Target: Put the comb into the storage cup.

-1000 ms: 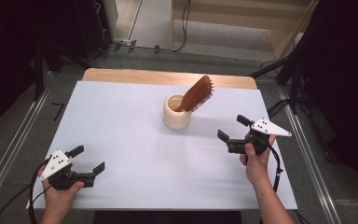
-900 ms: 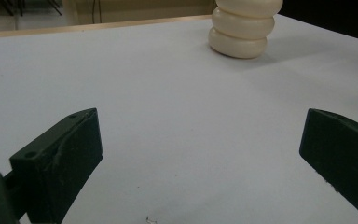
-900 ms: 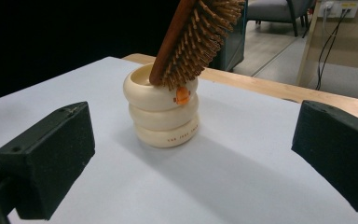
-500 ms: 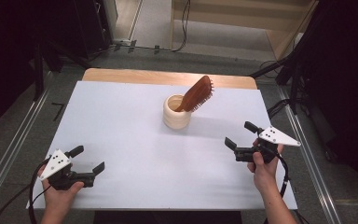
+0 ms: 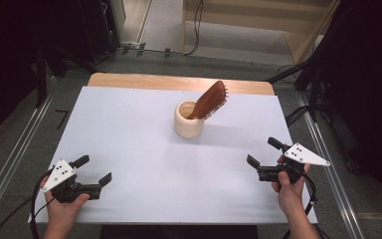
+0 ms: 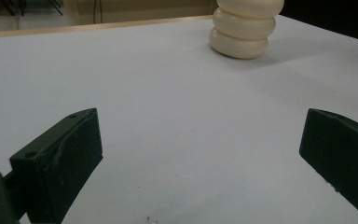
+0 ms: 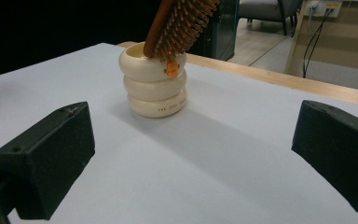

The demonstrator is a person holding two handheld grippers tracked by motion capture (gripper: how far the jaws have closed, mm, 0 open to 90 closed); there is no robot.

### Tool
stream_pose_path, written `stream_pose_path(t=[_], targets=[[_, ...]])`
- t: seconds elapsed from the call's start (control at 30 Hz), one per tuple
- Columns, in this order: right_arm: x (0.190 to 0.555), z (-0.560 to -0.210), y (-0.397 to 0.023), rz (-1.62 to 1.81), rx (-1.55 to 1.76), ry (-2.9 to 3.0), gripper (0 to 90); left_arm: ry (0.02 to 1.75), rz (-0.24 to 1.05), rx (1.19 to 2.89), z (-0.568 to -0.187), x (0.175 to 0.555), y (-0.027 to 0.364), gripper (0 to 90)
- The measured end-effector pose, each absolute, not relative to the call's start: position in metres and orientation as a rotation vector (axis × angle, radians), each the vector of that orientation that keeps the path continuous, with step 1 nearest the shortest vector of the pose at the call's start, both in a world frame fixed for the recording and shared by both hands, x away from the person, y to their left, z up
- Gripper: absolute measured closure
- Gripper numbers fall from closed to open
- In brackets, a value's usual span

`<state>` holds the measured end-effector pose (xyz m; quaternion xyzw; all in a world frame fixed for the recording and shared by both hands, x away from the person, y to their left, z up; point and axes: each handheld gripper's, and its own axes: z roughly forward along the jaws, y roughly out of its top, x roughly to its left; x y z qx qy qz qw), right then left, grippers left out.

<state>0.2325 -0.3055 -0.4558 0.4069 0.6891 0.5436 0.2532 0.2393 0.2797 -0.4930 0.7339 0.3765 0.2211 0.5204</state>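
A cream ribbed cup (image 5: 188,120) (image 7: 154,88) (image 6: 243,28) stands upright near the middle back of the white table. A brown wooden hairbrush (image 5: 210,100) (image 7: 179,24) leans in it, handle down, bristle head sticking out to the right. My left gripper (image 5: 93,170) (image 6: 200,158) rests low at the front left, open, with nothing between its jaws. My right gripper (image 5: 264,153) (image 7: 191,158) is at the front right, open and empty, pointing toward the cup.
The white sheet (image 5: 144,149) covers the table, with a wooden strip (image 5: 179,83) bare along the far edge. Metal rails (image 5: 10,164) run along both sides on the floor. Cables trail from both grippers toward the front.
My right gripper has drawn back from the cup toward the front right edge. The left gripper has barely moved. The brush stays in the cup.
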Motion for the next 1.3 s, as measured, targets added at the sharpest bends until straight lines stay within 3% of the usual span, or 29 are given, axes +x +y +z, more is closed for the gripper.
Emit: stream_pose_path(t=[1.3], targets=[[0.194,-0.488,-0.342,1.412,1.159,1.860,0.0,0.901,0.529,1.757,-0.493,0.239,0.280,0.0]])
